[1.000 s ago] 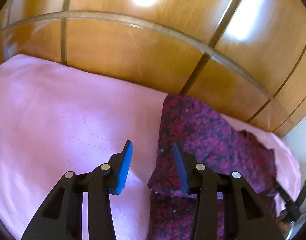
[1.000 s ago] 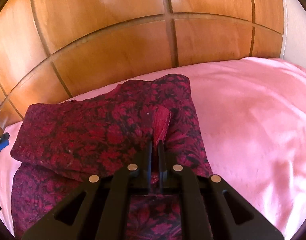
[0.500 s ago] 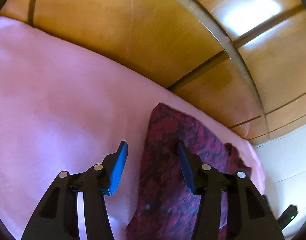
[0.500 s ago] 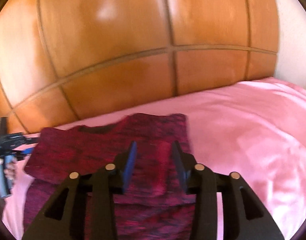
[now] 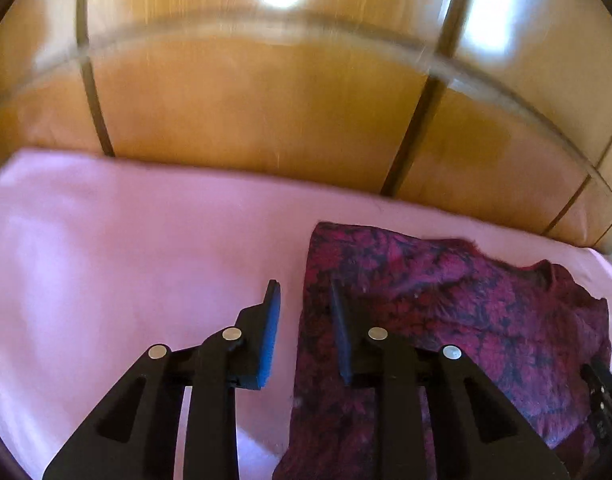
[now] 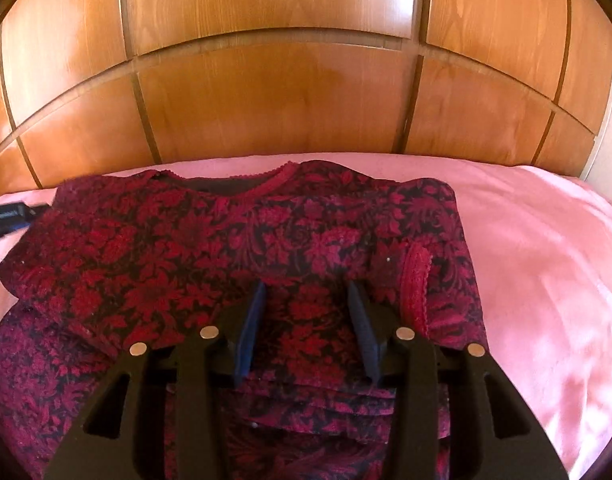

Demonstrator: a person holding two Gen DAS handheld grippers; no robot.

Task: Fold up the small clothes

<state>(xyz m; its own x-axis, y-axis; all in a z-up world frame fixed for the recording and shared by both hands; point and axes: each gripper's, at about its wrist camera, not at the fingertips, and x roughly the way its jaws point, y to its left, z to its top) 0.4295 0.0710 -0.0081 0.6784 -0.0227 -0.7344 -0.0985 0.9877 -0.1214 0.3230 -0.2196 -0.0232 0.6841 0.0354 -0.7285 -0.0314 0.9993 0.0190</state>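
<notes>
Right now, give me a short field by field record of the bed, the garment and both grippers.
surface: pink bedsheet
backdrop: wooden headboard
garment: red floral top, lying flat, sleeves folded in, lace cuff on top
left gripper: closing astride the top's left edge, not yet pinching it
right gripper: opening above the top, holding nothing

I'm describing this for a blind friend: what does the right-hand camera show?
A dark red flowered top lies partly folded on a pink sheet before a wooden headboard. The right gripper hovers over it, jaws opening, holding nothing.
</notes>
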